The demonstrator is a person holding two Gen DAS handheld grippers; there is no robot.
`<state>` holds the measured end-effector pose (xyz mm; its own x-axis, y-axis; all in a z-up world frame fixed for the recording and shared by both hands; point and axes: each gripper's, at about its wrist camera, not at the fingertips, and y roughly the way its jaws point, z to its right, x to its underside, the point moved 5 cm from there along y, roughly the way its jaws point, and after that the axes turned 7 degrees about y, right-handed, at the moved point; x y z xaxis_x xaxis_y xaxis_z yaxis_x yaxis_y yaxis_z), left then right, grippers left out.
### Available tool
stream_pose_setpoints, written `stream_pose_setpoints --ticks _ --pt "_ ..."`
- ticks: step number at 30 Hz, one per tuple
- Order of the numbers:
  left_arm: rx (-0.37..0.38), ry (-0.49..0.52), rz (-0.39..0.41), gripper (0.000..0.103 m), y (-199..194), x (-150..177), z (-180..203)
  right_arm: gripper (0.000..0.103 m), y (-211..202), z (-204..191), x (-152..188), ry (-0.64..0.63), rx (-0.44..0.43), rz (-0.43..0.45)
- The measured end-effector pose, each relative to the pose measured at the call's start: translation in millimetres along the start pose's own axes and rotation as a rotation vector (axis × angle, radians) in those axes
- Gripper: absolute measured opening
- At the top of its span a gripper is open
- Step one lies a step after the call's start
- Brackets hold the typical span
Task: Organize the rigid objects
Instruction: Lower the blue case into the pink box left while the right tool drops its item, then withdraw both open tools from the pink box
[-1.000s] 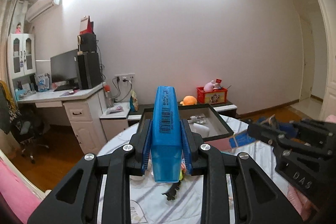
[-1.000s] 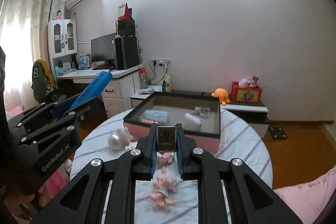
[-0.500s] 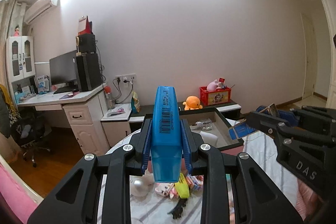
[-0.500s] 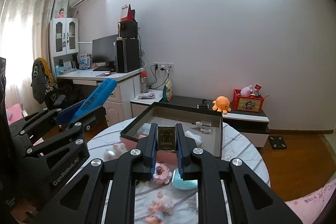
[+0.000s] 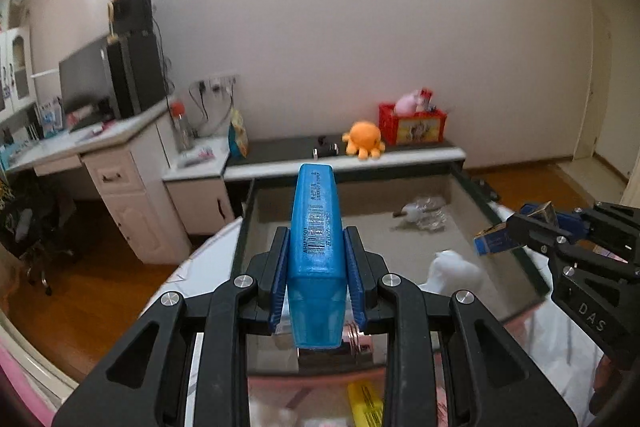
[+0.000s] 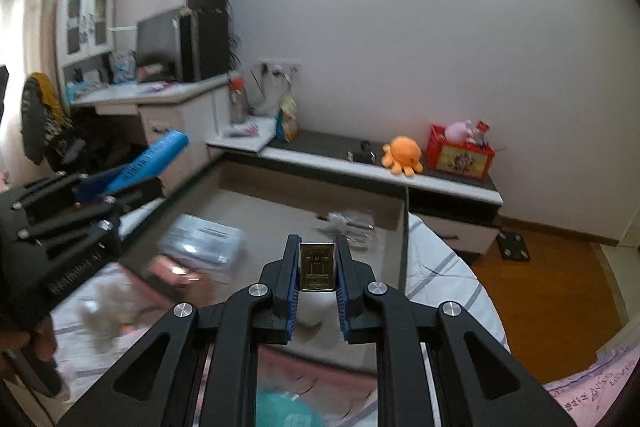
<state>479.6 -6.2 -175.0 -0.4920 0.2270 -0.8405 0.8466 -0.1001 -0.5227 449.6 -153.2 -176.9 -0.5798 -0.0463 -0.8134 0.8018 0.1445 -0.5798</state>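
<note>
Legible markings:
- right gripper (image 5: 516,233), black body, seen from the left wrist view: raised letters "DAS".
- blue box (image 5: 317,247), clamped in the left gripper (image 5: 318,269): barcode with print too small to read.

Your left gripper (image 5: 317,291) hides the near wall of the tray (image 5: 472,187), and the blue case (image 5: 317,247) it clamps covers part of the floor. A yellow item (image 5: 366,405) below is cut off by the frame edge. In your right wrist view, the clear box (image 6: 202,241) and pink item (image 6: 172,273) inside the tray are motion-blurred; the grey toy (image 6: 102,313) and teal object (image 6: 288,409) cannot be identified.
</note>
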Motion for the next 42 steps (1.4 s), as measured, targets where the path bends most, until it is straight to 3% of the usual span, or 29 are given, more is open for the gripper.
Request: stream_pose_setpoints --ticks 5,11,13,14,16,18,21,25,31,34,37,42 --pt "0.038 0.03 -0.084 0.027 36.9 8.7 13.6 0.016 30.3 17.8 14.1 0.02 0.031 -0.07" --pt "0.045 0.043 -0.134 0.029 51.8 16.9 23.2 0.016 29.2 26.3 17.1 0.054 0.018 -0.073" --pt "0.04 0.029 -0.14 0.039 46.3 18.3 21.7 0.023 20.7 26.9 16.4 0.067 0.009 -0.061" --pt "0.043 0.022 -0.13 0.045 39.8 18.9 20.8 0.032 16.6 27.2 15.6 0.078 -0.002 -0.055" --pt "0.042 0.006 -0.091 0.068 21.2 16.9 13.8 0.045 1.8 27.0 13.8 0.106 -0.03 -0.038" --pt "0.032 -0.003 -0.055 0.072 -3.3 16.1 7.7 0.056 -18.0 25.7 11.0 0.117 -0.037 0.005" --pt "0.012 -0.018 -0.013 0.084 -41.4 18.4 0.7 0.083 -60.9 18.1 7.8 0.135 -0.044 0.084" --pt "-0.051 -0.034 0.1 0.103 -111.8 28.0 -1.2 0.084 -111.9 6.7 13.0 0.136 -0.059 0.162" --pt "-0.115 -0.035 0.207 0.103 -195.3 46.8 8.8 0.086 -183.6 -11.5 35.2 0.153 -0.053 0.269" --pt "-0.142 -0.017 0.227 0.103 -223.5 57.3 17.1 0.103 -213.1 -19.4 48.1 0.158 -0.018 0.318" --pt "-0.139 -0.012 0.237 0.103 -244.3 65.7 22.9 0.103 -237.4 -27.2 57.9 0.143 0.013 0.367" --pt "-0.147 -0.008 0.267 0.103 -270.0 70.7 30.0 0.103 -257.8 -36.3 64.1 0.135 0.016 0.378"
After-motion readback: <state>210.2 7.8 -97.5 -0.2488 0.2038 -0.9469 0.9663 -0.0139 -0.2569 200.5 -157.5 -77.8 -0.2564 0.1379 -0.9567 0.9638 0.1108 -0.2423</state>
